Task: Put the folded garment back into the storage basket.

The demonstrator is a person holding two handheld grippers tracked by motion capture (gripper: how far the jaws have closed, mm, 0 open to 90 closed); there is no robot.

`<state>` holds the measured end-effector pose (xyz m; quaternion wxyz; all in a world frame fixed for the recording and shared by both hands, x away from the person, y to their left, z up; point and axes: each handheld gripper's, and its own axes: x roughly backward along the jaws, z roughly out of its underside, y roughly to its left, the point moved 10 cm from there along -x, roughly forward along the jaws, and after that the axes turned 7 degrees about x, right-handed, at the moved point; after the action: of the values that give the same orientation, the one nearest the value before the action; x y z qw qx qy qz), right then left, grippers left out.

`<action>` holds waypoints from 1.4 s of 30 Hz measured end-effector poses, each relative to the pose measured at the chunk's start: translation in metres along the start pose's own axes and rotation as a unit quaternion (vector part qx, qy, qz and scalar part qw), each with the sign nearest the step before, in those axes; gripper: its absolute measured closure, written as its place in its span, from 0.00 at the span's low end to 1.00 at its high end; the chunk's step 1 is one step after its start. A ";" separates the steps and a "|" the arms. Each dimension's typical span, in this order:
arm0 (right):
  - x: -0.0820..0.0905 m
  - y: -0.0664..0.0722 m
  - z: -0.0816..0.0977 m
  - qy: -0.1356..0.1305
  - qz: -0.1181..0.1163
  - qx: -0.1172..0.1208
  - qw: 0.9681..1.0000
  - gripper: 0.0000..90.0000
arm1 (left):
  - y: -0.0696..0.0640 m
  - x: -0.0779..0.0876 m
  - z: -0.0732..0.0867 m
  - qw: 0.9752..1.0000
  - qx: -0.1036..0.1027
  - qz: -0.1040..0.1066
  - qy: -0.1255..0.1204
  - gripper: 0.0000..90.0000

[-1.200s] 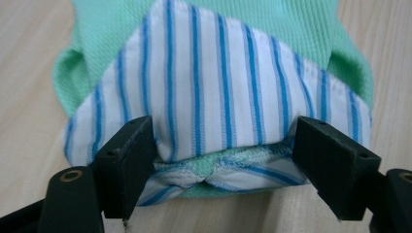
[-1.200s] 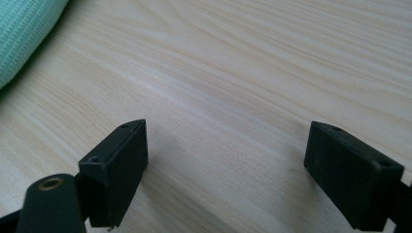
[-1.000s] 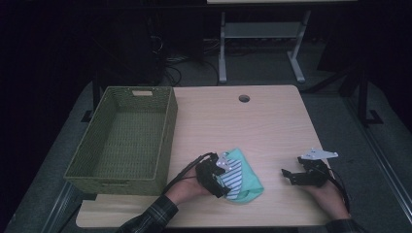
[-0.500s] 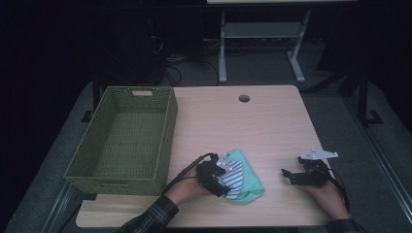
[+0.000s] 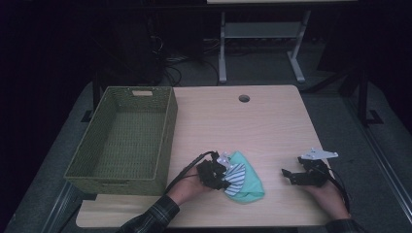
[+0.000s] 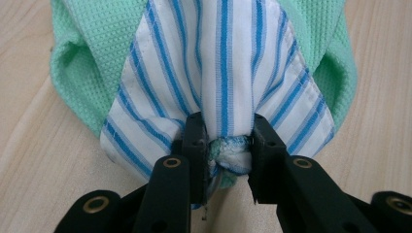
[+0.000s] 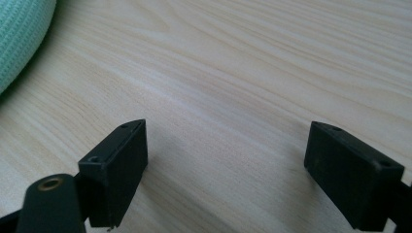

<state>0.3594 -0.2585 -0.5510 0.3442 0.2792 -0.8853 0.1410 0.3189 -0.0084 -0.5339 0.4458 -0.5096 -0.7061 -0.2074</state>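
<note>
The wooden surface (image 5: 252,126) carries a large green woven basket (image 5: 124,138) along its left side, and everything else lies to the right of that basket. Just beside the basket's near right corner sits a bundle of cloth (image 5: 243,182): a mint green knitted piece wrapped round a white piece with blue stripes. The left gripper (image 5: 221,177) lies between the basket and the cloth, held by a hand in a plaid sleeve; its fingers (image 6: 194,141) have just been closing and now pinch a bunched fold of the striped fabric, which fans out above them in the left gripper view. Well to the right of the basket, beyond the cloth, the right gripper (image 5: 289,174) rests low on the bare wood with its fingers (image 7: 119,165) spread wide and released, nothing between them
</note>
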 end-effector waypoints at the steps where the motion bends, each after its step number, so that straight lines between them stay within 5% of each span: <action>1: 0.000 0.000 0.000 0.000 0.000 0.000 1.000 0.17 | 0.000 0.000 0.000 1.000 0.000 0.000 0.000 0.81; 12: 0.000 0.000 0.000 0.000 0.000 0.000 1.000 0.17 | 0.001 0.007 -0.003 1.000 -0.010 0.001 0.001 0.81; 42: 0.000 0.000 0.000 0.000 0.000 0.001 1.000 0.17 | 0.001 0.061 -0.034 0.999 0.010 0.008 -0.047 0.81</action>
<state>0.3595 -0.2587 -0.5509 0.3439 0.2794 -0.8852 0.1419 0.3292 -0.0007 -0.4650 0.4191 -0.5194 -0.7243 -0.1729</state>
